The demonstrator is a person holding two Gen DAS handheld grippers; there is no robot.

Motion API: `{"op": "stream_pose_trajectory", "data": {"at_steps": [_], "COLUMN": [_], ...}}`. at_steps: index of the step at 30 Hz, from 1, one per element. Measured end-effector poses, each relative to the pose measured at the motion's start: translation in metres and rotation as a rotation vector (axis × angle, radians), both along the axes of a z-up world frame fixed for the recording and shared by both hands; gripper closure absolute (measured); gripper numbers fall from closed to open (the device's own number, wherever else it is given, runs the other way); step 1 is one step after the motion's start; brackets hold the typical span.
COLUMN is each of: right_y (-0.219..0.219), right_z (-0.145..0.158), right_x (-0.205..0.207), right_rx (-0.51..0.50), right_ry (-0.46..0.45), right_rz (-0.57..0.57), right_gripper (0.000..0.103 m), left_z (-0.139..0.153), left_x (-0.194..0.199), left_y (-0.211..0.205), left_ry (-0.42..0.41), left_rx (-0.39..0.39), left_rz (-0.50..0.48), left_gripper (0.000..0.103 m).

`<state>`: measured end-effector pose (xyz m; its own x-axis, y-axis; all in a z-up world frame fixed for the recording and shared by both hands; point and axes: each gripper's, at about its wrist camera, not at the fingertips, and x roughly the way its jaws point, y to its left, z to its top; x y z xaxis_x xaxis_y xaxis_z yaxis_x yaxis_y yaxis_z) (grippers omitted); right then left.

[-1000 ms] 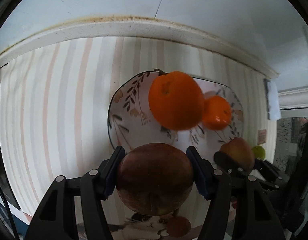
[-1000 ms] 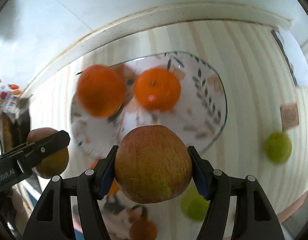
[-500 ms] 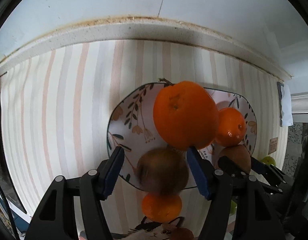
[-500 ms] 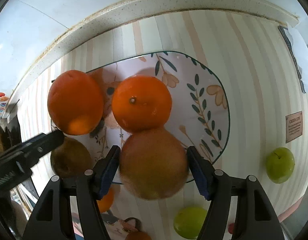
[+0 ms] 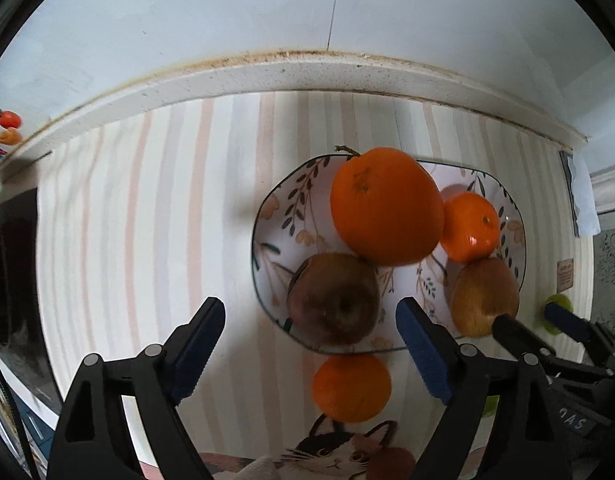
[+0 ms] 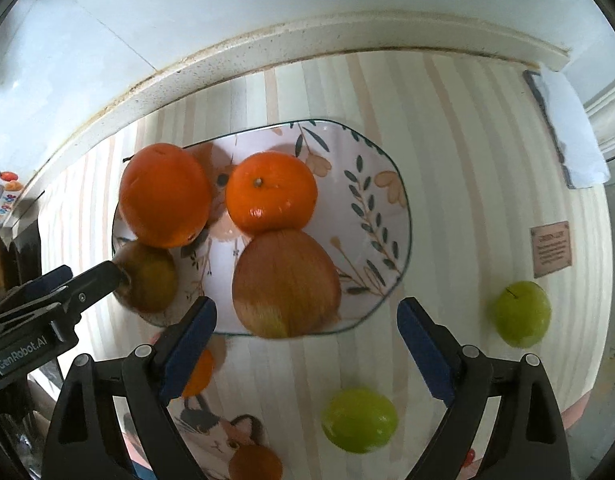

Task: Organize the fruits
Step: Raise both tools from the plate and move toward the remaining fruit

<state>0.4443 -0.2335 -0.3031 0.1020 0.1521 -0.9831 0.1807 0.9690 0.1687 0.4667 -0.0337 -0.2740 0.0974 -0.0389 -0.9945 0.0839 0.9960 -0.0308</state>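
A floral plate [image 5: 275, 216] [image 6: 371, 184] holds a large orange [image 5: 385, 206] [image 6: 163, 196], a smaller orange [image 5: 469, 226] [image 6: 271, 192], a dark reddish apple [image 5: 333, 304] [image 6: 147, 276] and a red-yellow apple [image 5: 485, 296] [image 6: 285, 284]. My left gripper [image 5: 309, 350] is open, just behind the dark apple. My right gripper [image 6: 307, 344] is open, just behind the red-yellow apple. Both are empty.
On the striped cloth lie a small orange [image 5: 351, 388] [image 6: 199, 372] in front of the plate, two green apples [image 6: 359, 420] [image 6: 521, 314] to the right, and another small orange [image 6: 255, 464] by a cat print. A white wall ledge [image 5: 307, 68] runs behind.
Both grippers carried their apples down onto the plate, opened and let go. The apples now rest on the plate and both grippers have drawn back.
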Motion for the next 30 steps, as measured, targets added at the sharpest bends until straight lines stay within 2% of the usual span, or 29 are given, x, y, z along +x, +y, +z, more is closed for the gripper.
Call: {"op": "stream_pose_trajectory", "data": {"at_steps": [8,17,30], "right_y": [0.005,0.015,0.017], "right_z": [0.034,0.085,0.15], "right_x": [-0.035,-0.076,-0.147], "right_rx": [-0.021,-0.041,-0.059], "right_ry": [-0.05,-0.169,-0.314], "right_rz": [0.022,0.053,0.057], "right_gripper": [0.009,0.009,0.009], "left_z": [0.037,0.084,0.145], "left_x": [-0.039,-0.095,-0.164], "left_y": [0.013,0.014,0.011], "left_ry": [-0.094,-0.223,-0.349], "left_rx": [0.003,0.016,-0.001], "left_rz": [0.025,0.026,0.027], "left_gripper": [0.016,0.016,0.016]}}
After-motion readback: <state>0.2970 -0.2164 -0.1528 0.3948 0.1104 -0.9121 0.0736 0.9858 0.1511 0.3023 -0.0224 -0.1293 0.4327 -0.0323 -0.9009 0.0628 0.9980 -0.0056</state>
